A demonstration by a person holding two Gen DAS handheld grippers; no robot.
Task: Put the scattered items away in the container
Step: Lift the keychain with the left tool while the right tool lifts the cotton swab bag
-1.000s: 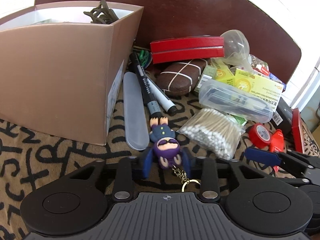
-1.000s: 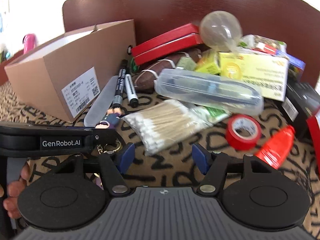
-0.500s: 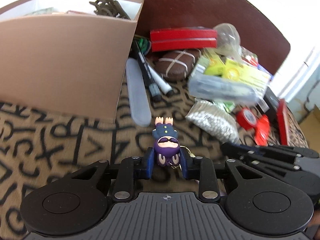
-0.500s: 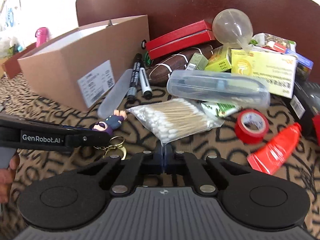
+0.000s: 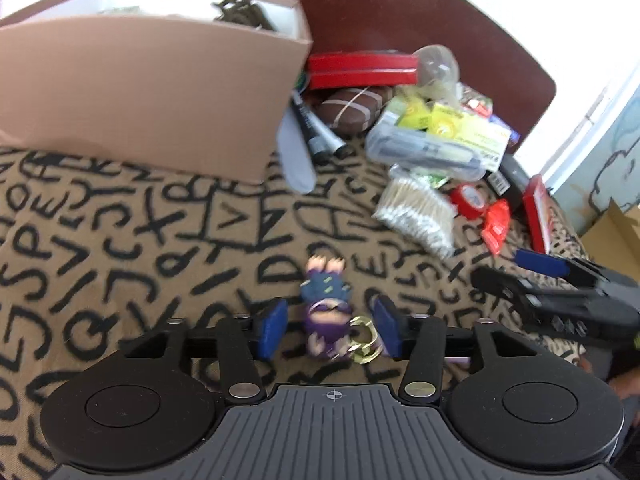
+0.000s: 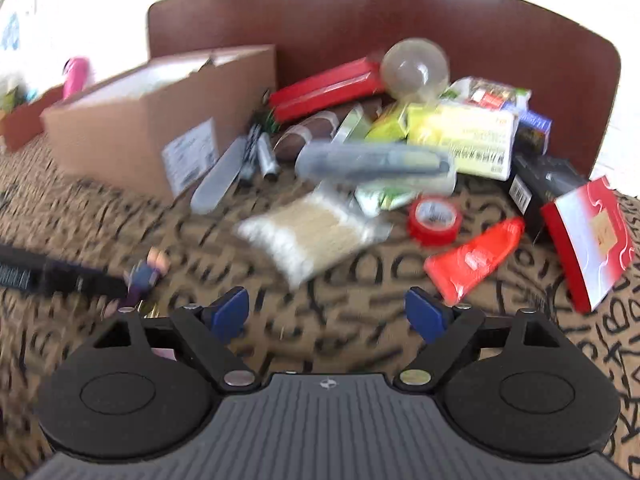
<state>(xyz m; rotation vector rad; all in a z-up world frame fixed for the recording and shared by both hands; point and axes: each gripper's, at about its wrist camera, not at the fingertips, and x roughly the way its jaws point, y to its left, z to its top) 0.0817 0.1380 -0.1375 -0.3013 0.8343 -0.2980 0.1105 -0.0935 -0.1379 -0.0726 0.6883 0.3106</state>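
Left gripper: released, blue pads spread wide, low centre of the left wrist view; nothing pinched.
Keychain figure: between the spread pads, clear of both; purple head toward the camera, feet pointing up-frame, gold ring just beside the right-hand pad. Whether lying on the cloth or in the air: cannot tell, blurred. Also at lower left of the right wrist view.
Right gripper: released, pads far apart, bottom centre of its own view; bare cloth between them. Also at the right edge of the left wrist view.
Cardboard box: open-topped, upper left of the left wrist view, dark tangled object at its far rim; well apart from the figure.
Patterned cloth: tan with black letters, under everything.
Cotton swab bag: centre of the right wrist view, up-frame of the right gripper, apart from it.
Red tape roll: right of the swabs, just beside the red tube.
Clear plastic case: up-frame of the swabs, partly over the yellow carton.
Markers: beside the box's right corner, upper centre of the left wrist view.
Red flat box: top centre, against the brown backrest.
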